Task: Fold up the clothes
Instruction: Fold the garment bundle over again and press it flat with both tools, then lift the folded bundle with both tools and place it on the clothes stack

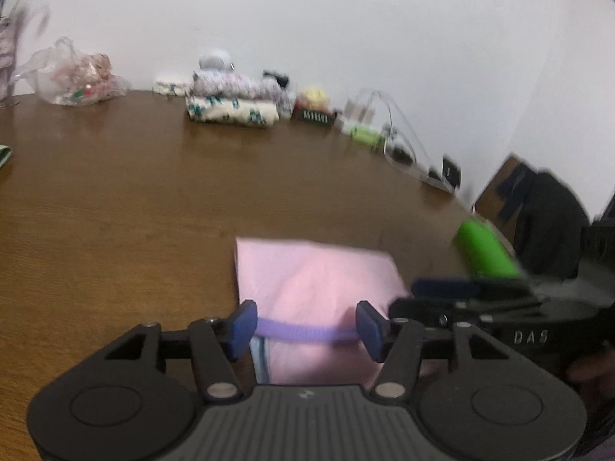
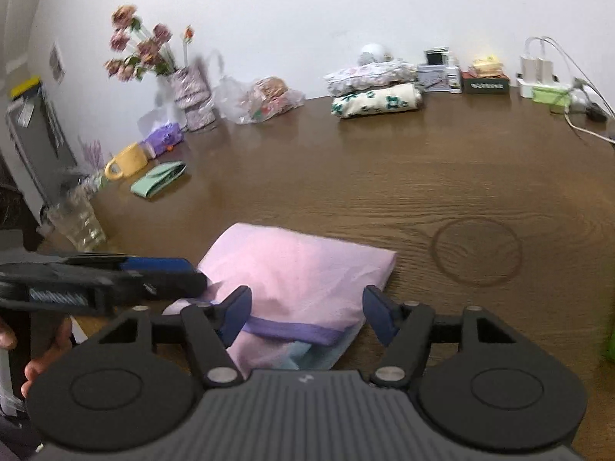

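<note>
Pink garment (image 2: 296, 269): lies folded flat on the table (image 2: 423, 192), just ahead of both jaws, long axis across them.
Left gripper (image 1: 305, 324): jaws wide, holding nothing.
Right gripper (image 2: 305, 317): jaws wide, holding nothing.
Nearer hand: probably equal; blur hides it.
</note>
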The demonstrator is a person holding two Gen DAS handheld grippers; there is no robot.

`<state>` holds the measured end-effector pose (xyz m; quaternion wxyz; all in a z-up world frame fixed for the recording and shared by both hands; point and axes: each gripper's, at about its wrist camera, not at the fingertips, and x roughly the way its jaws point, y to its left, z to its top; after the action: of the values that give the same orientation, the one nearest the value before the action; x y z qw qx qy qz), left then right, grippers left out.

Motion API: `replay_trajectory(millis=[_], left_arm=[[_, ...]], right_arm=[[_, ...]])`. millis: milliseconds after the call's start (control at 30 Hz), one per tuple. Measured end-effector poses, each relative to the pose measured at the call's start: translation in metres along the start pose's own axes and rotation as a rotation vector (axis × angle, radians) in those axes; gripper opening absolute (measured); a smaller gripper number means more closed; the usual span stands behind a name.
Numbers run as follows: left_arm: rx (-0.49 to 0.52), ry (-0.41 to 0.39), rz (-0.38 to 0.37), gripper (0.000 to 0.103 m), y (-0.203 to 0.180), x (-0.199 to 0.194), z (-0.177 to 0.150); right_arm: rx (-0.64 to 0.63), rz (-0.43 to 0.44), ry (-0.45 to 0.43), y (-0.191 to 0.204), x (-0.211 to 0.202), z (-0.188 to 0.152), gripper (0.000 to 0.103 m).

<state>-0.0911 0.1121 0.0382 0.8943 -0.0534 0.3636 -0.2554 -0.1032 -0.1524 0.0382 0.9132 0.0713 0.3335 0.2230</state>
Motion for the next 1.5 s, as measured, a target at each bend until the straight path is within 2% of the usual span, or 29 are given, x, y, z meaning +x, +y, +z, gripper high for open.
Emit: replay_trajectory(millis=[133, 333, 433, 467, 533, 600, 667, 733, 767, 800, 833, 900, 933, 967, 1033, 1067, 1167, 1267, 1400, 1500], left_arm=[[-0.016, 0.017, -0.007, 0.057, 0.005, 0.001, -0.008], [0.04, 0.03, 0.038, 0.06, -0.008, 0.006, -0.008], [0.043, 0.043, 0.031, 0.057, -0.012, 0.008, -0.008], [0.045, 0.044, 0.023, 0.05, -0.013, 0.008, -0.009], [0.037, 0.05, 0.003, 0.042, -0.015, 0.008, -0.01], [0.018, 0.048, -0.015, 0.036, -0.012, 0.008, -0.01], [-0.003, 0.049, -0.029, 0.036, -0.009, 0.007, -0.011], [-0.041, 0.053, -0.049, 0.045, 0.0, 0.005, -0.009], [-0.06, 0.049, -0.048, 0.056, 0.003, 0.004, -0.008], [-0.067, 0.045, -0.04, 0.062, 0.006, 0.002, -0.006], [-0.073, 0.041, -0.032, 0.062, 0.008, 0.0, -0.004], [-0.083, 0.043, -0.028, 0.062, 0.01, 0.002, 0.0], [-0.087, 0.046, -0.028, 0.061, 0.01, 0.005, 0.001], [-0.09, 0.048, -0.028, 0.06, 0.009, 0.007, 0.002], [-0.095, 0.055, -0.043, 0.048, 0.008, 0.012, 0.002], [-0.096, 0.06, -0.059, 0.033, 0.008, 0.013, 0.002], [-0.137, 0.048, -0.09, 0.027, 0.013, 0.017, 0.0], [-0.141, 0.024, -0.098, 0.02, 0.013, 0.016, 0.001], [-0.089, -0.035, -0.117, 0.017, 0.003, 0.007, 0.018], [-0.046, -0.105, -0.132, 0.017, -0.004, -0.003, 0.049]], right_arm=[[-0.022, -0.049, 0.029, 0.006, 0.007, -0.012, 0.061], [-0.108, -0.102, 0.007, 0.02, 0.004, -0.024, 0.059], [-0.142, -0.116, 0.009, 0.025, 0.005, -0.026, 0.057], [-0.146, -0.114, 0.009, 0.025, 0.004, -0.026, 0.056], [-0.149, -0.1, 0.01, 0.024, 0.004, -0.026, 0.051], [-0.15, -0.065, 0.012, 0.022, 0.003, -0.025, 0.033], [-0.152, -0.049, 0.012, 0.021, 0.004, -0.024, 0.033], [-0.149, -0.042, 0.008, 0.019, 0.002, -0.022, 0.032], [-0.147, -0.04, 0.005, 0.018, 0.001, -0.021, 0.031], [-0.145, -0.039, 0.002, 0.016, -0.001, -0.02, 0.032], [-0.145, -0.042, 0.002, 0.016, -0.003, -0.019, 0.034], [-0.141, -0.056, 0.001, 0.015, -0.007, -0.014, 0.05], [-0.135, -0.06, 0.005, 0.015, -0.007, -0.013, 0.051], [-0.124, -0.062, 0.017, 0.016, -0.005, -0.012, 0.051], [-0.113, -0.065, 0.021, 0.016, -0.001, -0.015, 0.047], [-0.109, -0.067, 0.02, 0.016, 0.002, -0.017, 0.043], [-0.118, -0.068, 0.004, 0.017, 0.002, -0.013, 0.022], [-0.146, -0.062, -0.027, 0.019, -0.005, 0.003, 0.013], [-0.183, -0.055, -0.068, 0.021, -0.013, 0.024, 0.011], [-0.211, -0.05, -0.099, 0.023, -0.02, 0.039, 0.011]])
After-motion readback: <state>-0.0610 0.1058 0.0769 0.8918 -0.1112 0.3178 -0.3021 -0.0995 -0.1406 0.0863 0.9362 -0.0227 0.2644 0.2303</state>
